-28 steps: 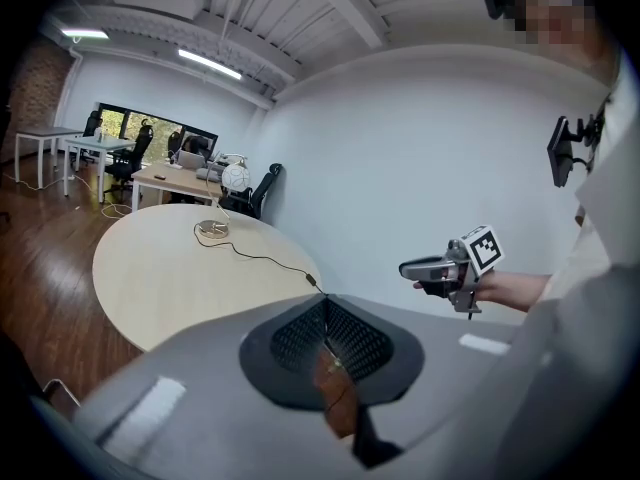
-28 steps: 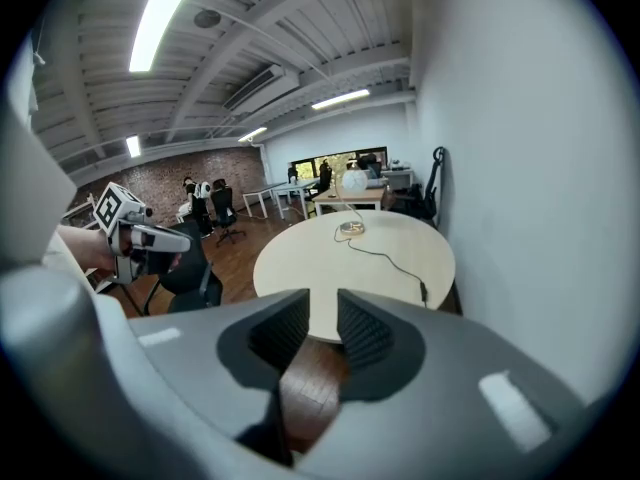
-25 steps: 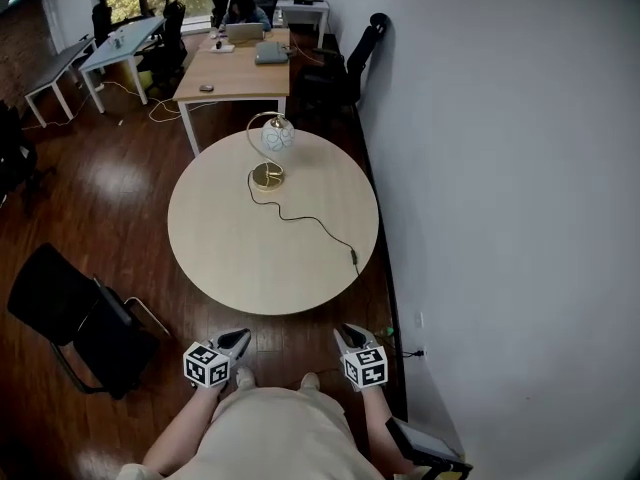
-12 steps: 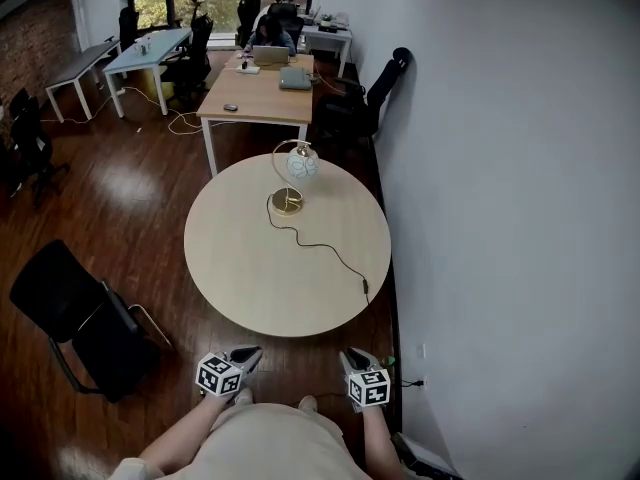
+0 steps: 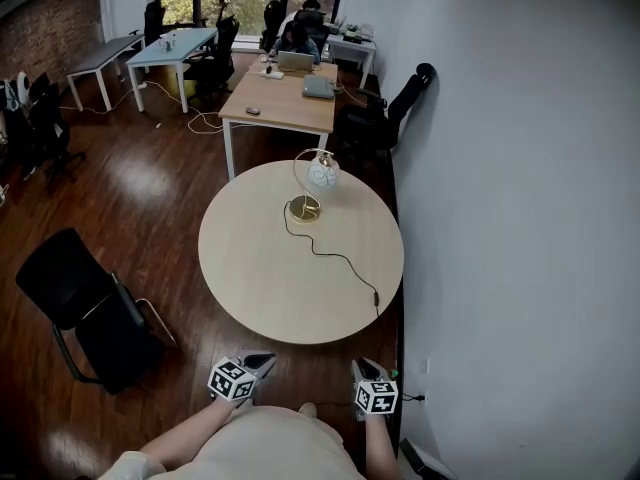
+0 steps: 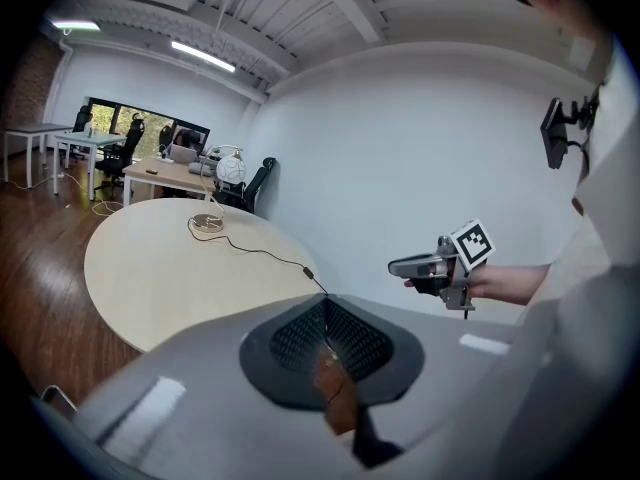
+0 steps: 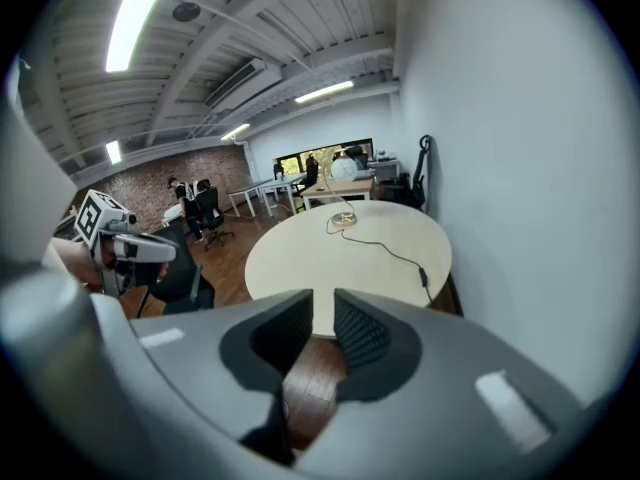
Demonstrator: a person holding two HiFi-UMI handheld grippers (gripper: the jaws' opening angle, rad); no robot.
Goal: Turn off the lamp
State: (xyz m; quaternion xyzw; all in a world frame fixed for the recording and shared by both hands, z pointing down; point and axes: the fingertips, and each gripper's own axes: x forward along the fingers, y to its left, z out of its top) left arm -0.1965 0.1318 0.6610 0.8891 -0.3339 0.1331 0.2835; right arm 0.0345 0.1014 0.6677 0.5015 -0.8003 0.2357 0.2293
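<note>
While the lamp (image 5: pixel 321 175) sits by the far edge of the round tabletop (image 5: pixel 260 268), the left hand-held gripper (image 5: pixel 262 361) hangs off the near edge, jaws together and empty. The right hand-held gripper (image 5: pixel 366 366) is beside it, jaws narrowly apart and just been closing on nothing.

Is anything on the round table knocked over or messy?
No, nothing looks wrong. The lamp stands upright on the far side of the round table, and its cord just wiggles loosely across the top toward the near edge.
</note>
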